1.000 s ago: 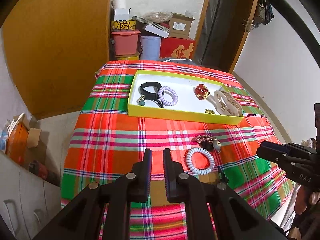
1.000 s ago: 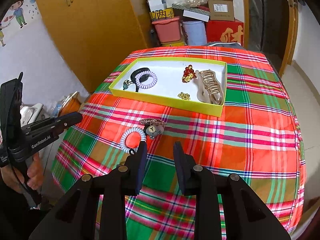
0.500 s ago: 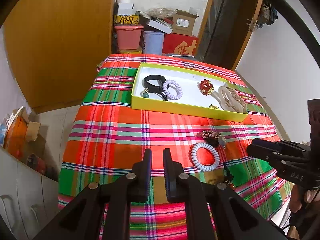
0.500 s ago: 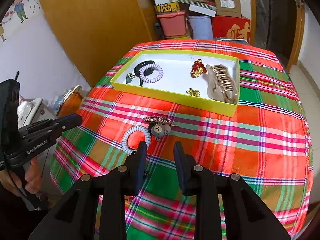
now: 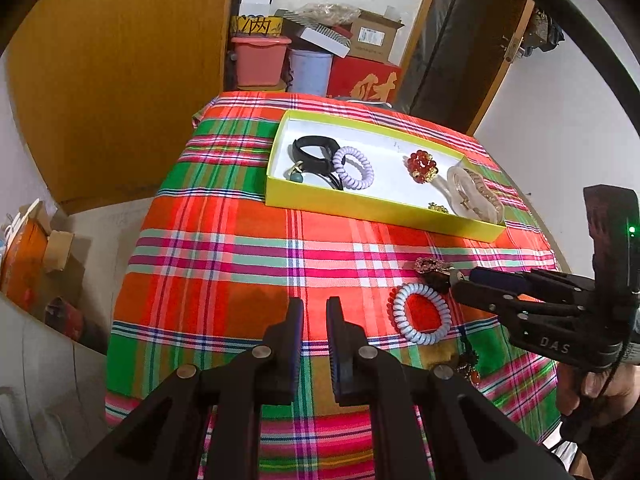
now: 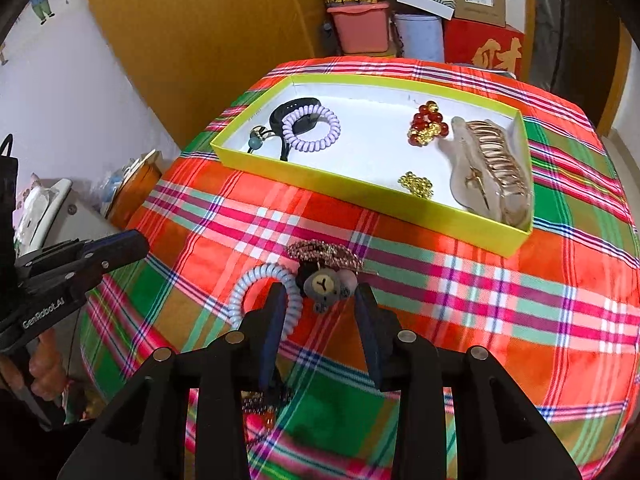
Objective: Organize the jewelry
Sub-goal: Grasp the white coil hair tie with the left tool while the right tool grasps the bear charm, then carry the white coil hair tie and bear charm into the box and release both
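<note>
A yellow tray (image 5: 372, 207) (image 6: 360, 196) on the plaid cloth holds a black band, a lilac coil tie (image 6: 311, 128), a red bead cluster (image 6: 428, 126), a small gold piece and a large beige claw clip (image 6: 492, 168). In front of the tray lie a white coil hair tie (image 5: 420, 314) (image 6: 262, 286), a bear-charm hair tie (image 6: 326, 286) and a sparkly brown clip (image 6: 326, 253). My right gripper (image 6: 322, 308) is open, low over the cloth, with its fingers on either side of the bear charm. My left gripper (image 5: 311, 316) is nearly closed and empty, left of the white coil.
A beaded dark piece (image 5: 466, 362) lies near the cloth's front edge. Boxes, a pink bin (image 5: 260, 58) and a blue bucket stand behind the table. A wooden cabinet (image 5: 120, 72) is at the left. The table edge drops off at left and front.
My right gripper has moved forward and down toward the bear charm and opened wider. The left gripper has drifted slightly; its jaws stay nearly closed.
</note>
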The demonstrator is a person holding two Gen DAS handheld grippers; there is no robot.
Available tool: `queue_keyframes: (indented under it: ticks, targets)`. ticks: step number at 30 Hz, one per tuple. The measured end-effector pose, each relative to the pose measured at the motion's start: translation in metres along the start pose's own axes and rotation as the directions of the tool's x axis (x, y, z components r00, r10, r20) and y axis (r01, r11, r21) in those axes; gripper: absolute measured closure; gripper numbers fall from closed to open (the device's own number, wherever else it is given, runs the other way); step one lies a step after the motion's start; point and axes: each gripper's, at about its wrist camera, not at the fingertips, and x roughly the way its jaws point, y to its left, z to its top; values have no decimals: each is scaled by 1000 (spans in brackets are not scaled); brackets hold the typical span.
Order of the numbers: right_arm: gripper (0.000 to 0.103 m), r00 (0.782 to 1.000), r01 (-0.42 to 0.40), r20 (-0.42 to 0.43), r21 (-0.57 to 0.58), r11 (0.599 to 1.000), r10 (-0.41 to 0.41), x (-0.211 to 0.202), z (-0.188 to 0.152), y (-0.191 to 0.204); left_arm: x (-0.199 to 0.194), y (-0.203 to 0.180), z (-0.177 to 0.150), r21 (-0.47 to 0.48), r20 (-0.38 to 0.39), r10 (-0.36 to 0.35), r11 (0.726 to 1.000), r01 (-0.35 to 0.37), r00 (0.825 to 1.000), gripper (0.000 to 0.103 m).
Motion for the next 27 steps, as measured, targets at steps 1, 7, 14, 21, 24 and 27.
queue_keyframes:
  ticks: [1, 7, 14, 21, 24, 27]
  targets:
    - [67, 1000, 0, -6, -3, 1000, -1, 2, 0, 0, 2, 0, 0, 1, -4, -3, 1000, 3, 1000, 92]
    - [76, 1000, 23, -10, -16, 1000, -23, 6, -1, -1, 13, -8, 0, 11, -27, -24, 1000, 24, 999, 92]
    - [76, 1000, 27, 11, -5, 1000, -27, -4, -4, -7, 25, -26, -2, 27, -60, -72, 997, 73, 996, 92]
    - [76, 999, 34, 34, 35, 999, -35, -18, -9, -22, 38, -44, -4, 56, -95, -108, 992, 114, 990, 90]
    - [76, 998, 41, 45, 52, 998, -43, -24, -12, -29, 42, -49, -5, 58, -106, -116, 991, 122, 988, 75]
    - [76, 997, 48, 57, 69, 996, -52, -30, -14, -36, 46, -54, -5, 64, -114, -125, 989, 133, 986, 74]
